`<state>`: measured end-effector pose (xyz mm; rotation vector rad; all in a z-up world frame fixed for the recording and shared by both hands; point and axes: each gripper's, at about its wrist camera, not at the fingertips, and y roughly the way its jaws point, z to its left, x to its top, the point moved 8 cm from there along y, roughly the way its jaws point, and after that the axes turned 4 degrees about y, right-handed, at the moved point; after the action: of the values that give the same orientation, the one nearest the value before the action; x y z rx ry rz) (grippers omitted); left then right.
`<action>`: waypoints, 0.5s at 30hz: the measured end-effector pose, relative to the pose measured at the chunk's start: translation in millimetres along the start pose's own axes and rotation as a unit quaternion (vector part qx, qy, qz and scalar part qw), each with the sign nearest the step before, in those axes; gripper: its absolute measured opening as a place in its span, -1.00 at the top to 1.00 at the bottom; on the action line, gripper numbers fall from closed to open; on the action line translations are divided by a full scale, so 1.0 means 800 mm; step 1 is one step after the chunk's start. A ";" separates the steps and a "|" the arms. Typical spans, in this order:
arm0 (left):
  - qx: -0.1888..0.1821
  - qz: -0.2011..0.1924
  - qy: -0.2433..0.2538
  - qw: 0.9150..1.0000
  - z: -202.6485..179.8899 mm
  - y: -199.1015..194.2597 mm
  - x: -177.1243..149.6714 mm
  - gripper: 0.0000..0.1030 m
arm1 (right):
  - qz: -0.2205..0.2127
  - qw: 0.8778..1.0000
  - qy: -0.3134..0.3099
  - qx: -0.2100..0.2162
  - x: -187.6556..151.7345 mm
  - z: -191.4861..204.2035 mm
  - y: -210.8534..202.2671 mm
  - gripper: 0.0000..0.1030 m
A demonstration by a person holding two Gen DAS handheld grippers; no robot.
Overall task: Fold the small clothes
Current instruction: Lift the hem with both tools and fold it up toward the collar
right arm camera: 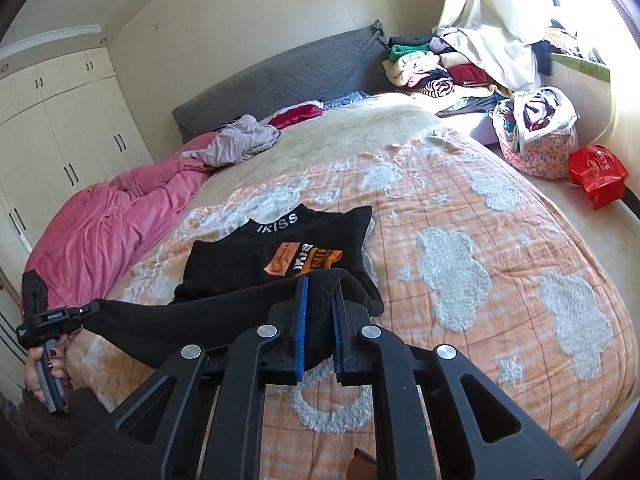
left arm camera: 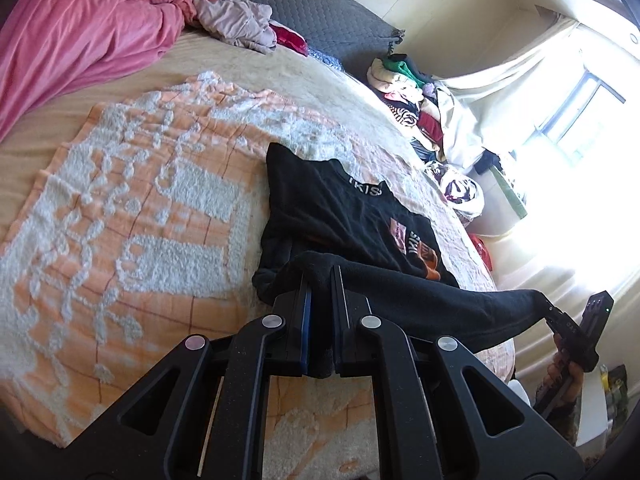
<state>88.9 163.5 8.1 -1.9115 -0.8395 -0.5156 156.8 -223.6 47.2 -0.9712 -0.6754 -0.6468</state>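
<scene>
A small black top [left arm camera: 340, 216] [right arm camera: 280, 252] with white collar lettering and an orange print lies on the orange-and-white blanket [left arm camera: 132, 216] [right arm camera: 480, 240]. Its near hem is lifted off the bed and stretched between both grippers. My left gripper [left arm camera: 320, 276] is shut on one hem corner; it shows at the left of the right wrist view [right arm camera: 90, 308], held by a hand. My right gripper [right arm camera: 320, 284] is shut on the other hem corner and appears at the right edge of the left wrist view [left arm camera: 544, 310].
A pink quilt [right arm camera: 112, 224] and crumpled mauve clothes [right arm camera: 244, 136] lie along the far side by the grey headboard [right arm camera: 280, 76]. A clothes pile [right arm camera: 432, 64], a full floral basket [right arm camera: 536, 132] and a red bag [right arm camera: 598, 174] sit beside the bed near the window.
</scene>
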 end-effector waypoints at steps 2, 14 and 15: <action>-0.001 -0.006 0.003 1.000 -0.002 0.002 0.012 0.95 | -0.004 1.000 0.001 -0.003 0.010 0.000 0.006 0.82; 0.013 -0.025 0.018 0.999 0.003 0.045 0.078 0.95 | -0.026 0.999 -0.002 -0.025 0.063 -0.001 0.061 0.82; 0.015 -0.025 0.019 0.999 0.004 0.049 0.082 0.95 | -0.026 0.999 0.000 -0.028 0.067 -0.002 0.066 0.82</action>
<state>162.6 176.2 26.3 -1.8520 -0.8675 -0.5639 230.4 -212.7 59.8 -1.0077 -0.6881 -0.7150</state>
